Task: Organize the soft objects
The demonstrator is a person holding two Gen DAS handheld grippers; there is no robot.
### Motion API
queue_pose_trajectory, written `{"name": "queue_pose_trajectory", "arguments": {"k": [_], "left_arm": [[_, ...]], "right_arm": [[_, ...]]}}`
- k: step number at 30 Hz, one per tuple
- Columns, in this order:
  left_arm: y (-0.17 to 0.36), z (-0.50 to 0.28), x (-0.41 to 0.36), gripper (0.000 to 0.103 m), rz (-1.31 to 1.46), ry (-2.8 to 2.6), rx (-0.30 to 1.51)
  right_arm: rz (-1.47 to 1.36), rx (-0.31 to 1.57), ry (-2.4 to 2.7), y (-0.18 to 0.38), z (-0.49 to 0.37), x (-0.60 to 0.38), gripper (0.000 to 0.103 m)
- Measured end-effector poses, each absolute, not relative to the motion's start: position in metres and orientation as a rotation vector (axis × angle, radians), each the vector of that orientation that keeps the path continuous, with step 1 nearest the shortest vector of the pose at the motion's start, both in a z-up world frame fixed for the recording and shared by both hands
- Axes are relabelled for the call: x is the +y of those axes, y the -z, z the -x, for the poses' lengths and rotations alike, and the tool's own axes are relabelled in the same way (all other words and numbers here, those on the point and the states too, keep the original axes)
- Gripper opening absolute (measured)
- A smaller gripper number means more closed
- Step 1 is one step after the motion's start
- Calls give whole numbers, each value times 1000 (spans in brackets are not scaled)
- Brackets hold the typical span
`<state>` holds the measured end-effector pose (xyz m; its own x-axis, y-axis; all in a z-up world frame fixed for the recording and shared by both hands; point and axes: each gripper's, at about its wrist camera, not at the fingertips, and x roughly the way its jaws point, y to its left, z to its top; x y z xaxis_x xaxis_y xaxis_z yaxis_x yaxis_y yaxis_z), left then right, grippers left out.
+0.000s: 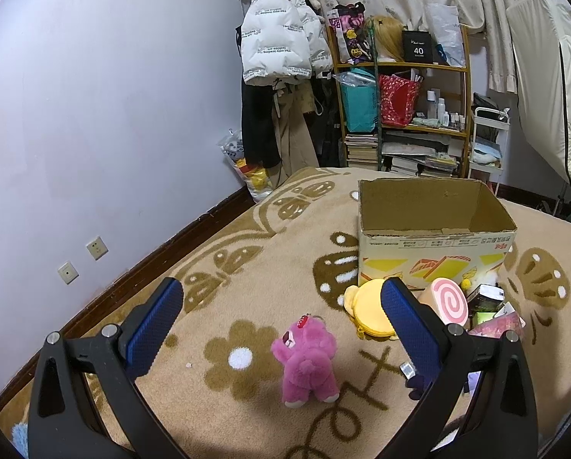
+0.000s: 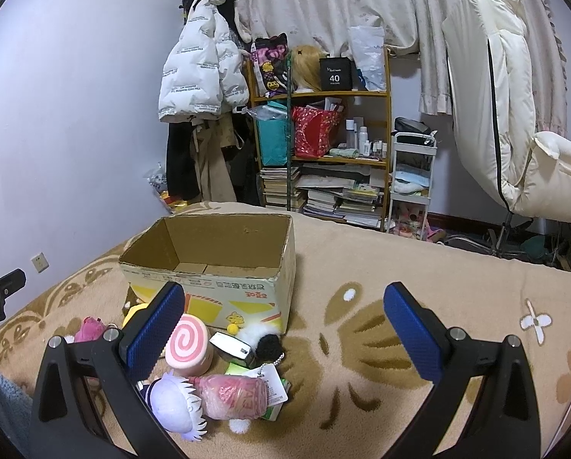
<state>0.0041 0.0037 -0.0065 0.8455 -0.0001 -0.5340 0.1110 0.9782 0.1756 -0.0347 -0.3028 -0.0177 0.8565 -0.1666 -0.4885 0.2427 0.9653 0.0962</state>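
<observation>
Blue-padded fingers of the left gripper are standing wide apart, holding nothing, and a pink plush bear is sitting upright on the patterned blanket between them, a little ahead of the pads and touching neither. Beyond the bear, a yellow plush is lying just in front of an open cardboard box, partly hidden by the right-hand finger. Next to it, a pink swirl roll cushion is leaning near the box's front wall.

From the right wrist view, the right gripper is also hanging open with its jaws well apart and empty. A white-haired doll is lying close under its left finger, pressed against a pink wrapped plush with a paper tag. The swirl roll cushion is resting just behind them, and a black and white fuzzy toy is lying beside the box's near corner. The box is standing upright, and the part of its inside that shows is looking bare. A wooden shelf crowded with bags and books is standing against the far wall, beside hanging coats.
</observation>
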Motion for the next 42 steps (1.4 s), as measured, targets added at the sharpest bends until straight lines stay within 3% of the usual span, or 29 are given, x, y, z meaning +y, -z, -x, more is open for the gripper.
{"name": "queue_pose_trajectory", "arguments": {"k": [42], "left_arm": [[3,3,-3,102,-214,71,546]], "right_arm": [[-156,497,215,19,34,-302,103]]}}
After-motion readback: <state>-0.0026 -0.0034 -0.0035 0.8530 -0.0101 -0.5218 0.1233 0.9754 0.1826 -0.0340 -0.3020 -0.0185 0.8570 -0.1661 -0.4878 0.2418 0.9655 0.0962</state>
